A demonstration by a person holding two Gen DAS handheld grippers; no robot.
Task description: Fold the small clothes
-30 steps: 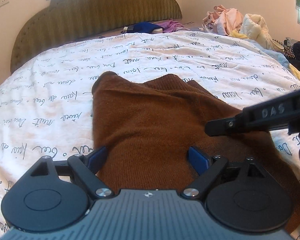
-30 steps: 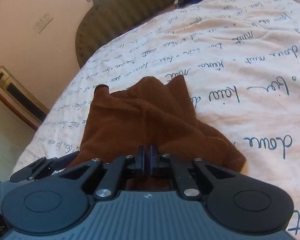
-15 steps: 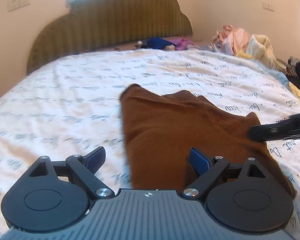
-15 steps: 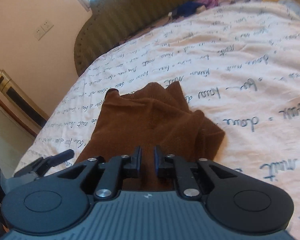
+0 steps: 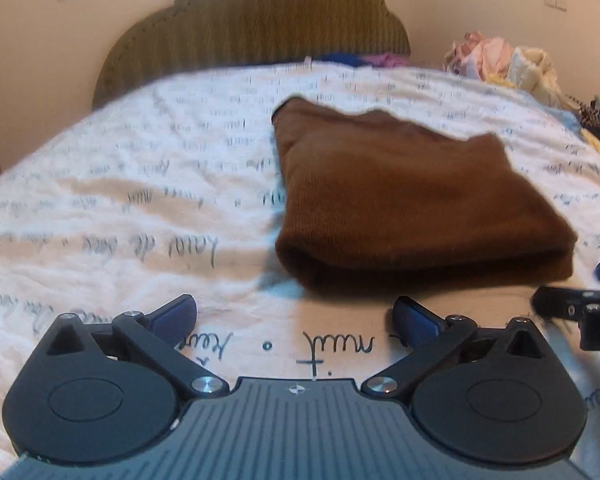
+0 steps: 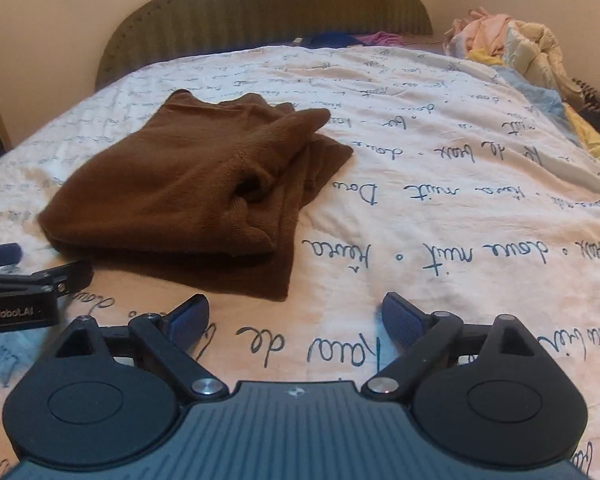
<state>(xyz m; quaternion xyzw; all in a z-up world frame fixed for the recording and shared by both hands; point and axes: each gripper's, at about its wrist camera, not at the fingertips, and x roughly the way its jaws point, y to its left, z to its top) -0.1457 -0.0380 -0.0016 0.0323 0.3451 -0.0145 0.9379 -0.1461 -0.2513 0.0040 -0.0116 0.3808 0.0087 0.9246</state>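
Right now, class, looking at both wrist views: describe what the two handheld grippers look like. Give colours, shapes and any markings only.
Both match. The left gripper and right gripper each have a ribbed grey-blue body, two round black discs, black linkage arms with silver screws, and blue ribbed fingertips. A small emblem sits at the centre of each body. Seen from the right wrist view, the left gripper's side bears white lettering, partly cut off.

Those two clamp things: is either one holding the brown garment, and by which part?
Neither. The left gripper and right gripper have just been opening, with nothing between them; the folded brown garment lies loose on the bedspread.
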